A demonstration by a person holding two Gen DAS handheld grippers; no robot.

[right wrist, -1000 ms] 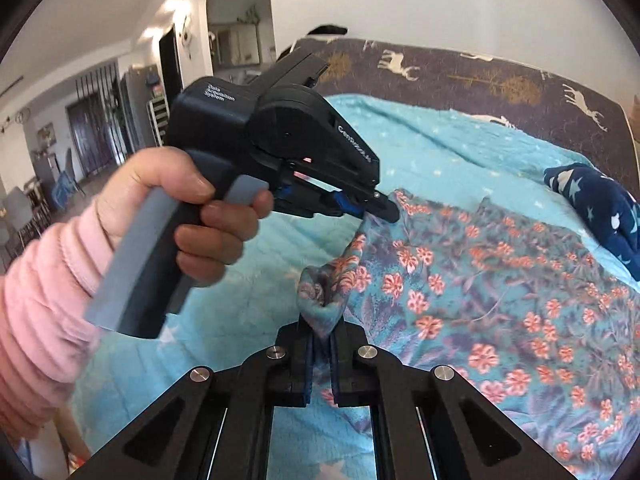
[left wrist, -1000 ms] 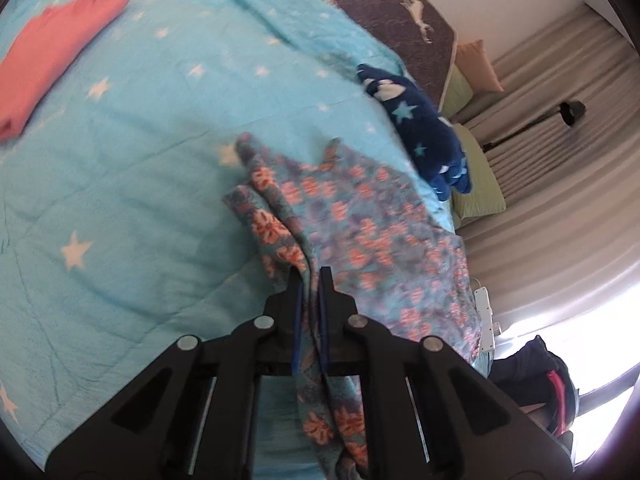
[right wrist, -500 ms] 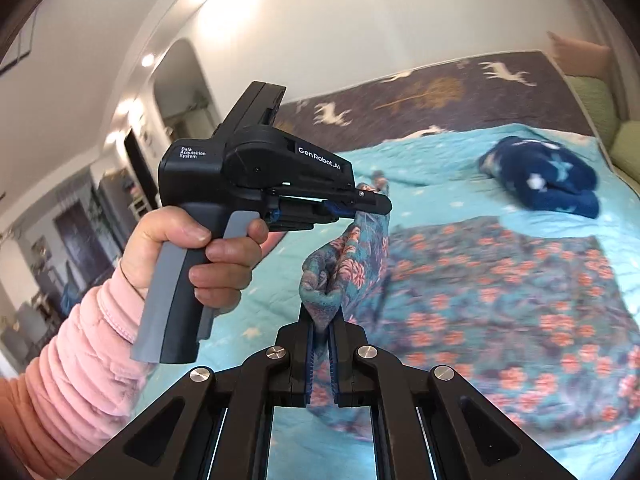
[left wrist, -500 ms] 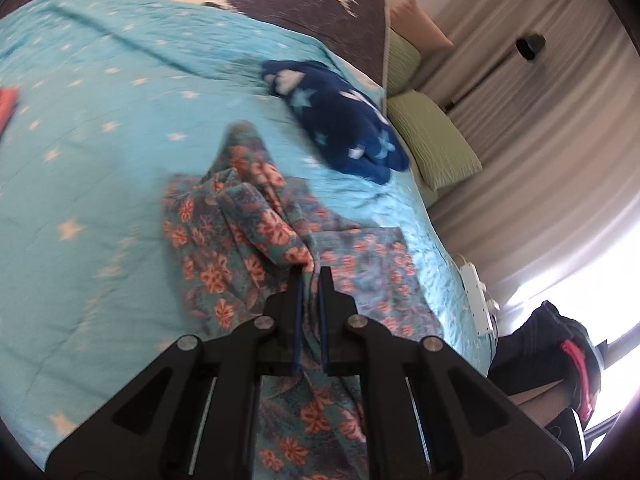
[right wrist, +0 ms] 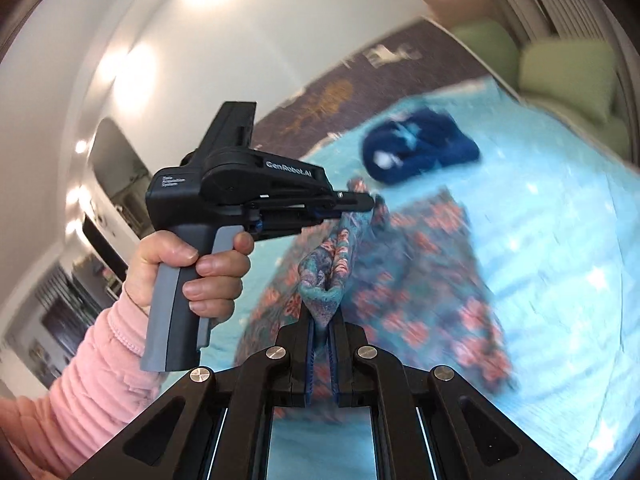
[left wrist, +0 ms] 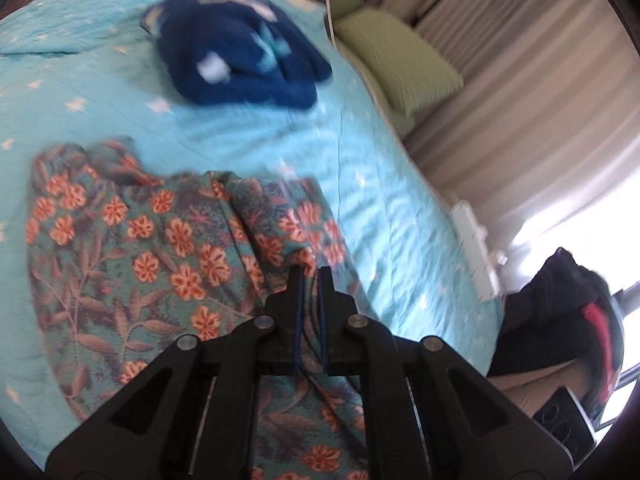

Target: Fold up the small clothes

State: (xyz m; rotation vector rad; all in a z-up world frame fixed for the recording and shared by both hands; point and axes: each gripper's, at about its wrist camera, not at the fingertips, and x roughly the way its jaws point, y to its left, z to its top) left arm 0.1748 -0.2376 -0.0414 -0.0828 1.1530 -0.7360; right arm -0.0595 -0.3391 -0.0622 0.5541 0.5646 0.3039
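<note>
A teal floral garment (left wrist: pixel 160 248) with orange flowers lies partly on the turquoise star bedspread (left wrist: pixel 380 208). My left gripper (left wrist: pixel 310 270) is shut on its edge; the same gripper shows in the right wrist view (right wrist: pixel 370 202), held up with cloth hanging from it. My right gripper (right wrist: pixel 321 318) is shut on a bunched fold of the floral garment (right wrist: pixel 420 280), lifted above the bed. The two grippers are close together. The frames are blurred by motion.
A crumpled navy garment with stars (left wrist: pixel 240 44) lies further up the bed and also shows in the right wrist view (right wrist: pixel 416 148). Green pillows (left wrist: pixel 400 52) and curtains are to the right. A white power strip (left wrist: pixel 476 256) and a dark bag (left wrist: pixel 560 320) sit beyond the bed edge.
Both grippers have carried the held edge of the floral garment toward the right side of the bed, folding it over. The navy garment and pillows now appear nearer.
</note>
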